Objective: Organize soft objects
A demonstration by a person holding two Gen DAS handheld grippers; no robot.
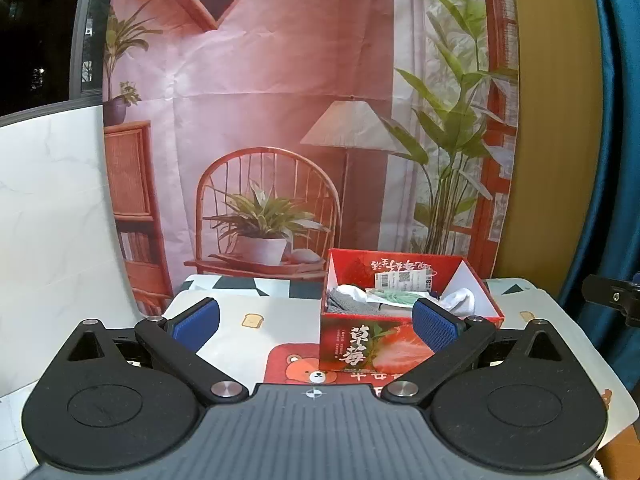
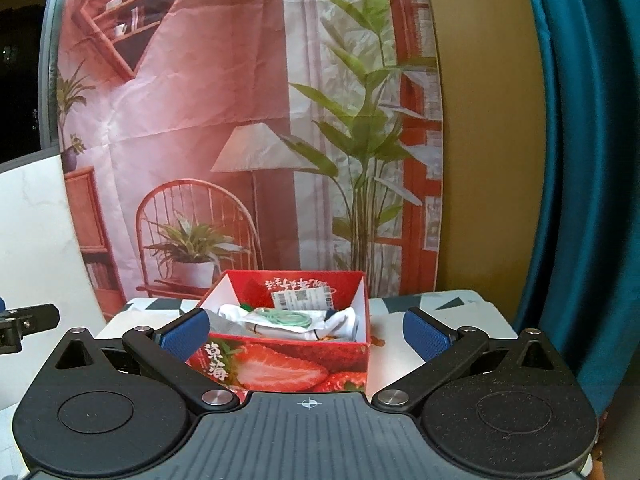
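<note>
While both jaws gape, soft items fill the strawberry box.

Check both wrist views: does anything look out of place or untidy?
Mostly tidy. In the red strawberry box, a white sock drapes over the right wall instead of lying flat. Both grippers, left and right, are open and empty.

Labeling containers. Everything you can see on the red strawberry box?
The strawberry box is open-topped red cardboard, white inside, printed with strawberries and Chinese characters, with a barcode label on its inner back wall. It stands upright on the patterned tablecloth, before the backdrop. Inside lie grey cloth, white fabric and a green-patterned piece. Neither gripper touches it.
</note>
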